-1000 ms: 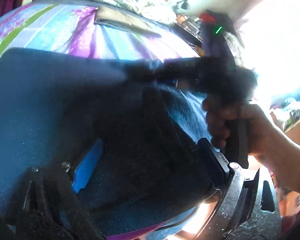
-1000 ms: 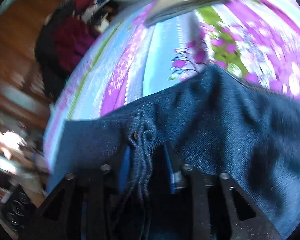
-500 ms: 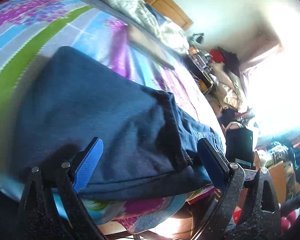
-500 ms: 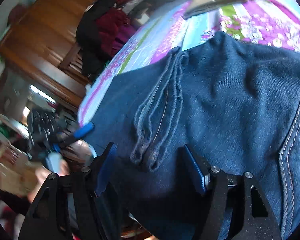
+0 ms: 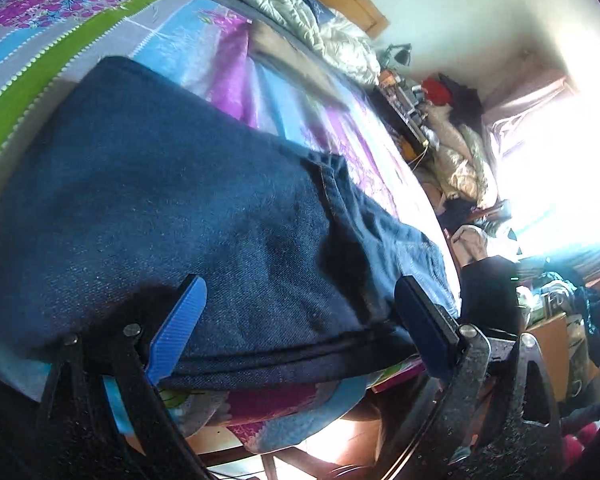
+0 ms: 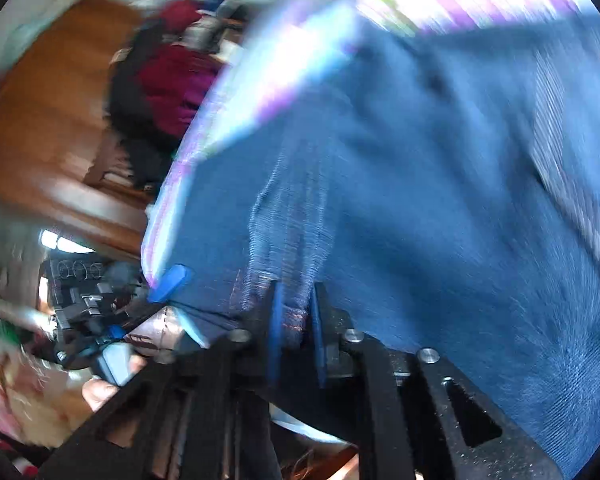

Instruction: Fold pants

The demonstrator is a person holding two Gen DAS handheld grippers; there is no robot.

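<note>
No brand, label or writing can be read in either view; the right wrist picture is smeared by motion.

The pants (image 5: 204, 208), dark blue denim, lie folded on the bed (image 5: 60, 36), on its striped and flowered cover, with their near edge along the edge of the mattress. A tan folded cloth (image 5: 296, 64) lies farther up the bed, near the rumpled quilt (image 5: 300, 12).

The left hand-held gripper (image 5: 300, 320) stands wide, its blue fingers (image 5: 178, 328) apart on either side of the pants' near edge and gripping nothing. Half a second ago it looked much the same; a second ago the right tool and the hand on it crossed in front of it, and they are now out at the right edge.

The right hand-held gripper (image 6: 294, 312) is drawn narrow, its blue pads pinching a ridge of bunched denim at the near edge of the pants (image 6: 440, 200). Half a second ago its fingers were spread wide around that same ridge.
</note>
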